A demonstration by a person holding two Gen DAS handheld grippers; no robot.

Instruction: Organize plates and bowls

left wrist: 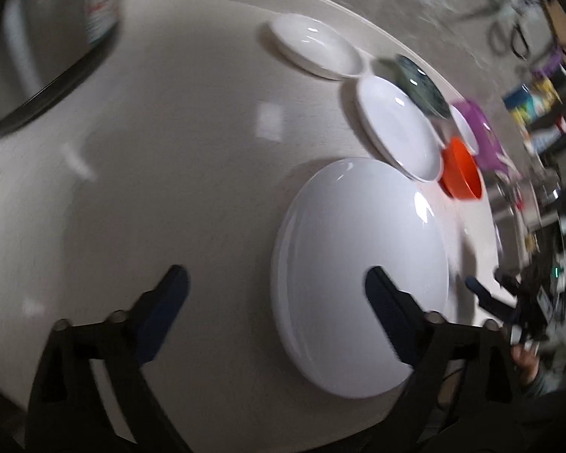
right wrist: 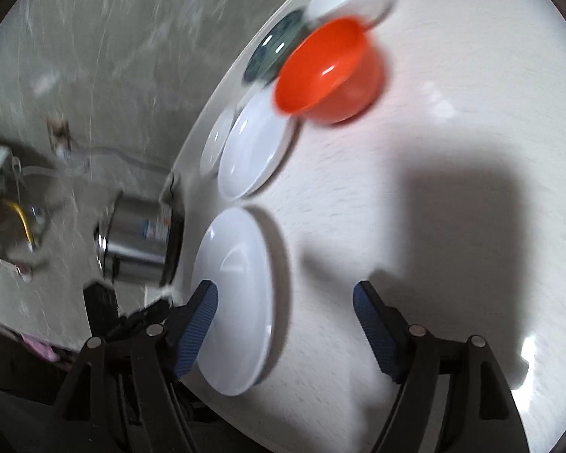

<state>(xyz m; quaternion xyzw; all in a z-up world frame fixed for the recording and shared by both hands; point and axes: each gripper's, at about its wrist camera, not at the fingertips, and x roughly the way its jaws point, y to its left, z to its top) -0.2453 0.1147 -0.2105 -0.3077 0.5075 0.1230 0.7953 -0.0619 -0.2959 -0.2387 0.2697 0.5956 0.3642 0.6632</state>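
Left wrist view: the left tool (left wrist: 275, 283) hangs with its jaws spread wide and nothing between the pads; one blue pad overlaps the near edge of the large white plate (left wrist: 358, 275) in the picture, though contact cannot be judged. That plate lies flat on the pale worktop (left wrist: 188, 173). Beyond it, toward the far edge, sit two smaller white plates (left wrist: 396, 128) (left wrist: 315, 45), a dark patterned dish (left wrist: 420, 85), an orange bowl (left wrist: 462, 171) and a purple item (left wrist: 485, 136), blurred and possibly a bowl. A steel pot (left wrist: 45, 37) stands at the upper left.

Right wrist view: the right tool (right wrist: 285, 311) likewise stands apart and empty, over bare worktop just beside the large white plate (right wrist: 237, 302). The orange bowl (right wrist: 328, 71) rests farther off, next to a white plate (right wrist: 253, 147).
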